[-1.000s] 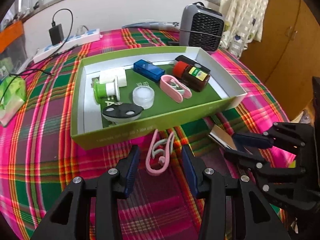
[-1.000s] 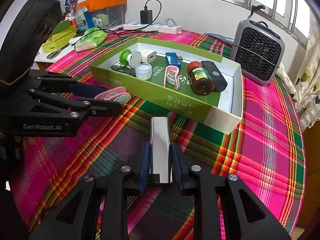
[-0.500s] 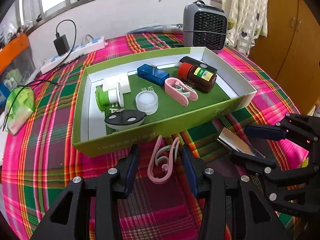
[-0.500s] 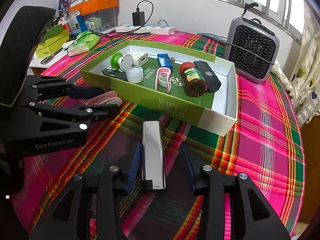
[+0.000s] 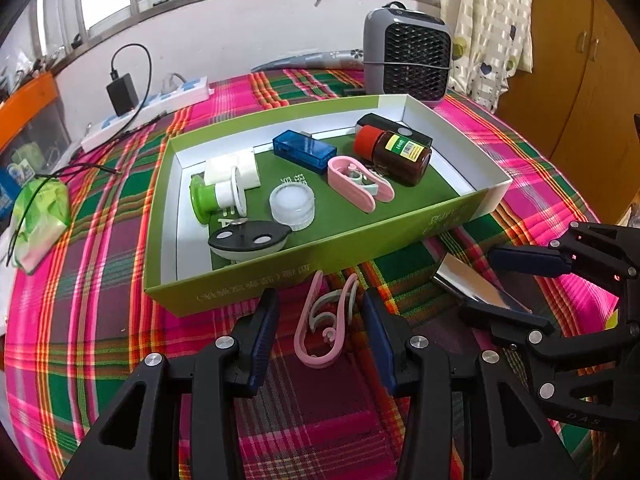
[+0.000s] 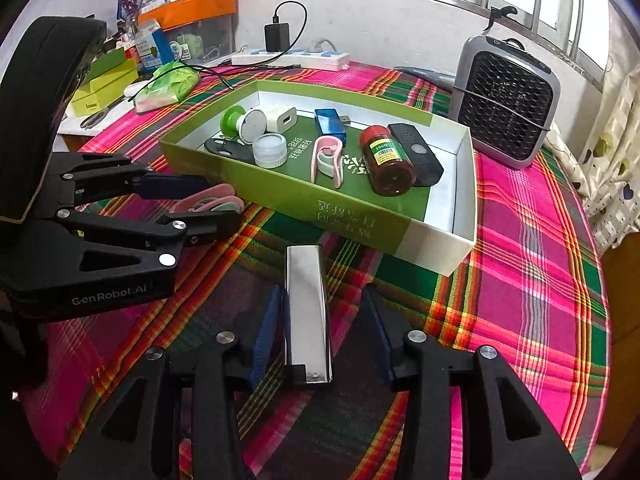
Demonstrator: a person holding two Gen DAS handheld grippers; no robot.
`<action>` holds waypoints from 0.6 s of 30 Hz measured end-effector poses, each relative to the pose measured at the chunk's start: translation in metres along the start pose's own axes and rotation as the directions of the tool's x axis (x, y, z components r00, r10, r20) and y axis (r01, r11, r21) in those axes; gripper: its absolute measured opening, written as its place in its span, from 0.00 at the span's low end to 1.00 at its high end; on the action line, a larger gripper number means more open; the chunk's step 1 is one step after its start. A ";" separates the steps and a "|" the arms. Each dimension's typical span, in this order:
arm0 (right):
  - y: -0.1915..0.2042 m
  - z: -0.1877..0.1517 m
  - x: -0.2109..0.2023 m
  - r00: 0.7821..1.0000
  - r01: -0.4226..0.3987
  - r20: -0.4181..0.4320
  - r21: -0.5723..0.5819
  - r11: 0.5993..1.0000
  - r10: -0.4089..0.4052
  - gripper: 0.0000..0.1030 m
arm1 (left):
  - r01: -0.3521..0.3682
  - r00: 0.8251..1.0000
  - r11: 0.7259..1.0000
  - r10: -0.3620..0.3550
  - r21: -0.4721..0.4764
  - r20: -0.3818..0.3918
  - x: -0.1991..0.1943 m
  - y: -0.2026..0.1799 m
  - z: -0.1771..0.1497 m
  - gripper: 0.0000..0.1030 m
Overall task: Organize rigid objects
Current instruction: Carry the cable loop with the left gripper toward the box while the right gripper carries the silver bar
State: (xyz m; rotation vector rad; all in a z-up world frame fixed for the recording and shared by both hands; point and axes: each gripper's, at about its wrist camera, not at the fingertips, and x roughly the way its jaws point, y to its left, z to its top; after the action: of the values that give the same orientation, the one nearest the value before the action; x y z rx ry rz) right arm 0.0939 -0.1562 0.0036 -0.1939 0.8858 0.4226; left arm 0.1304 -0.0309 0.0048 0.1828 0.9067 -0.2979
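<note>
A pink clip (image 5: 320,330) lies on the plaid cloth just before the green box (image 5: 280,280), between the fingers of my open left gripper (image 5: 320,308); the pads stand clear of it. On the cloth to its right lies a silver metal bar (image 6: 306,312). My right gripper (image 6: 322,300) stands open around the bar, with a wide gap on the bar's right side. The box (image 6: 280,194) holds a second pink clip (image 5: 358,184), a red-capped brown bottle (image 5: 394,152), a blue USB device (image 5: 304,150), a clear jar (image 5: 292,206) and several other small items. From the right wrist, the left gripper (image 6: 222,200) shows at left.
A grey fan heater (image 5: 408,60) stands behind the box. At the back left lies a white power strip (image 5: 148,112) with a black adapter, and a green tissue pack (image 5: 40,216) lies at the left. A wooden cupboard (image 5: 580,60) stands at the right.
My right gripper has gone from shut on the silver bar to open, leaving the bar on the cloth. The left gripper stays open around the pink clip.
</note>
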 end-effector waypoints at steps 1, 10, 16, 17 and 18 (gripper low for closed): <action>0.000 0.000 0.000 1.000 -0.001 0.000 0.001 1.000 0.001 0.42 | -0.001 1.000 1.000 0.001 -0.005 0.000 0.000 0.000 0.000 0.41; 0.003 0.000 -0.001 1.000 -0.010 0.003 -0.009 1.000 0.010 0.33 | -0.012 1.000 1.000 0.012 -0.024 0.000 -0.005 -0.001 -0.003 0.37; 0.008 -0.001 -0.001 1.000 -0.010 0.005 -0.019 1.000 0.010 0.24 | -0.012 1.000 0.999 0.012 -0.033 0.001 -0.008 -0.001 -0.007 0.26; 0.009 -0.001 -0.001 1.000 -0.008 0.005 -0.019 1.000 0.008 0.24 | -0.009 1.000 0.999 0.009 -0.035 0.002 -0.008 -0.001 -0.007 0.25; 0.009 -0.001 -0.001 1.000 -0.007 0.005 -0.017 1.000 0.007 0.24 | -0.009 1.000 0.999 0.009 -0.037 0.002 -0.009 -0.001 -0.008 0.24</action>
State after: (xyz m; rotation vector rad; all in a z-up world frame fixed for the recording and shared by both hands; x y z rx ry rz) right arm 0.0889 -0.1487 0.0042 -0.2051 0.8787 0.4371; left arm 0.1193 -0.0284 0.0068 0.1521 0.9084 -0.2725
